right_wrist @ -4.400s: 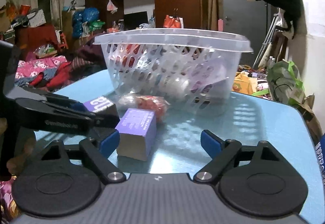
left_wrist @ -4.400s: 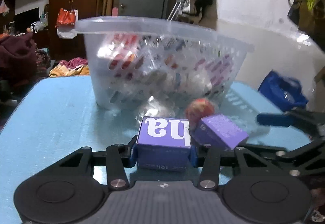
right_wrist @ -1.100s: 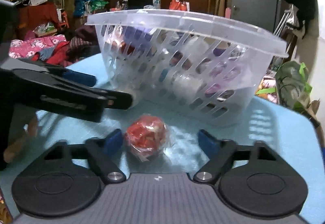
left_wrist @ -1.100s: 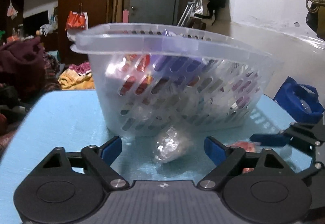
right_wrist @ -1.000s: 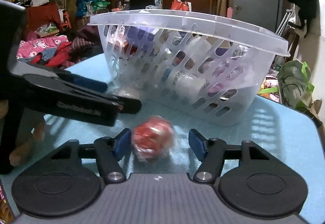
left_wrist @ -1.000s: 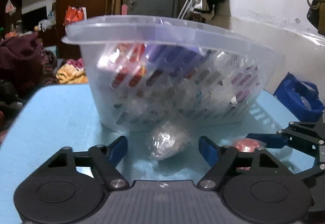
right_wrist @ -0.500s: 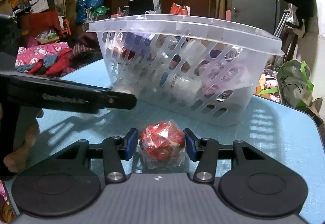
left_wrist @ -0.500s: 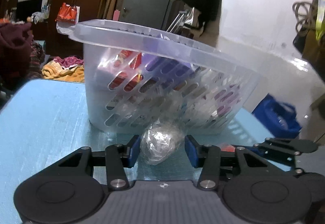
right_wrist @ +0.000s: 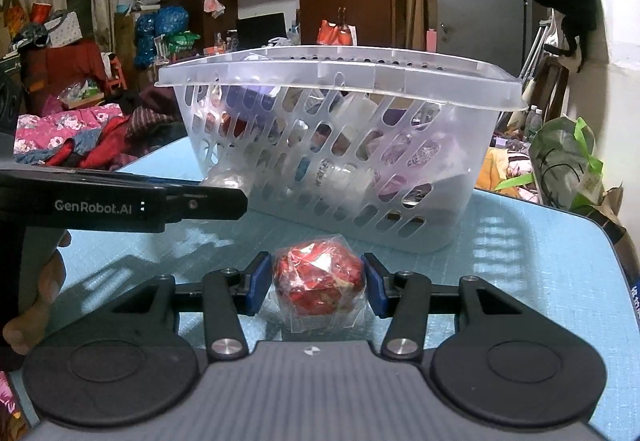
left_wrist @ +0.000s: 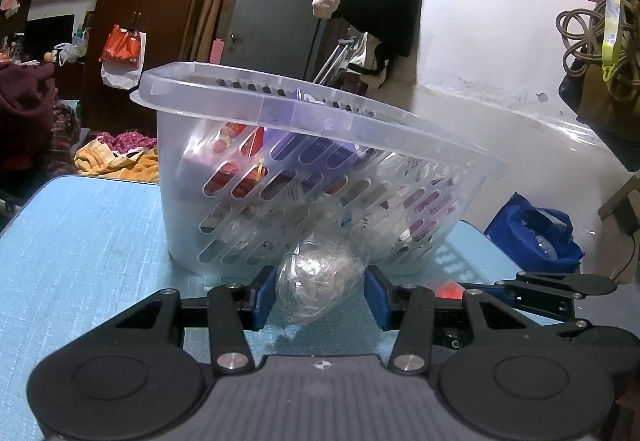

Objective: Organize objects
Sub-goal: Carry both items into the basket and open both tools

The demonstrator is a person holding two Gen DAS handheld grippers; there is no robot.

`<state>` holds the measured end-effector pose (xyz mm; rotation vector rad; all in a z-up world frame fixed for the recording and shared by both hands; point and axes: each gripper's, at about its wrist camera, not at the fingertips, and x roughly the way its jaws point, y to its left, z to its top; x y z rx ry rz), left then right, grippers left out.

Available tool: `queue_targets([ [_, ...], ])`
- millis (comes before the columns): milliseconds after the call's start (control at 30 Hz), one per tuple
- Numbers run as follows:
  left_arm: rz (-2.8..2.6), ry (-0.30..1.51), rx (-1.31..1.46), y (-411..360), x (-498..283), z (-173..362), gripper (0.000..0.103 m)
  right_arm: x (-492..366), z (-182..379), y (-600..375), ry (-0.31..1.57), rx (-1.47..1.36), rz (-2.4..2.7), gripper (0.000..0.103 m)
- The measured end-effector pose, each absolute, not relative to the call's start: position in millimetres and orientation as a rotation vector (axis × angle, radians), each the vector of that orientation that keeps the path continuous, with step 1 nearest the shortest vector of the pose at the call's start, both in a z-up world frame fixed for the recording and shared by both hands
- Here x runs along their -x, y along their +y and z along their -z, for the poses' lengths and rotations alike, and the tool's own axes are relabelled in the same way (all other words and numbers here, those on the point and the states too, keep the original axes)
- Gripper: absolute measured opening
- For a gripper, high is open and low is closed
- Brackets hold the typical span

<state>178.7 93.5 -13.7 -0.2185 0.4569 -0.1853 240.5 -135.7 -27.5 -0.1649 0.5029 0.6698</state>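
Note:
My left gripper [left_wrist: 320,295] is shut on a silver foil ball in clear wrap [left_wrist: 318,283], just in front of the clear slotted basket [left_wrist: 304,145]. In the right wrist view my right gripper [right_wrist: 318,287] is shut on a red ball in clear wrap [right_wrist: 320,279], lifted slightly over the blue table [right_wrist: 520,281]. The basket [right_wrist: 340,81] holds purple boxes, red packs and a white bottle. The left gripper's side [right_wrist: 120,205] crosses the right wrist view's left part, with the silver ball [right_wrist: 224,177] at its tip. The right gripper [left_wrist: 552,285] shows at the left wrist view's right edge.
The blue table [left_wrist: 80,233] ends at a rounded edge on the left. A blue bag [left_wrist: 536,233] lies beyond its right side. A green-tied plastic bag [right_wrist: 564,165] stands past the far right corner. Heaped clothes [right_wrist: 72,141] fill the room at left. A hand [right_wrist: 36,297] holds the left gripper.
Both grippers have closed: the left onto the silver ball, the right onto the red ball. Both balls have since risen slightly toward the basket.

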Motion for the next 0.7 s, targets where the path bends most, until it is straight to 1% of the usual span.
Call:
queue_targets([
  [100, 0.192, 0.439, 0.219, 92.7, -176.3, 12.7, 0.051, -236.8, 25.8, -138.5, 0.472, 0.153, -0.661, 0.052],
  [167, 0.216, 0.394, 0.219, 92.0, -168.7, 10.0, 0.051, -224.3, 19.8, -151.8, 0.383, 0.080, -0.659, 0.052],
  [233, 0.261, 0.327, 0.213, 90.0, -156.4, 3.7, 0.051, -212.0, 9.8, -163.8, 0.331, 0.018, -0.691, 0.052],
  [333, 0.304, 0.246, 0.243, 92.0, -138.2, -14.9, 0.051, -200.2, -17.6, -172.9, 0.248, 0.001, -0.694, 0.052],
  [400, 0.286, 0.197, 0.251, 94.9, -135.6, -41.4, 0.051, -206.6, -43.7, -171.9, 0.213, -0.001, -0.660, 0.052],
  [500, 0.222, 0.185, 0.227, 97.4, -156.7, -83.0, 0.051, -230.4, -85.6, -161.2, 0.169, -0.006, -0.654, 0.052],
  [567, 0.161, 0.205, 0.205, 100.4, -182.8, -103.0, 0.051, -251.6, -103.5, -144.9, 0.127, 0.043, -0.603, 0.052],
  [600, 0.138, 0.227, 0.195, 100.1, -197.0, -108.1, 0.051, -264.3, -106.3, -135.6, 0.137, 0.069, -0.567, 0.052],
  [667, 0.092, 0.265, 0.187, 103.5, -224.6, -109.4, 0.053, -294.4, -103.7, -120.9, 0.212, 0.080, -0.550, 0.053],
  [700, 0.062, 0.277, 0.182, 105.0, -234.9, -107.2, 0.055, -304.5, -99.4, -116.2, 0.228, 0.082, -0.550, 0.055],
])
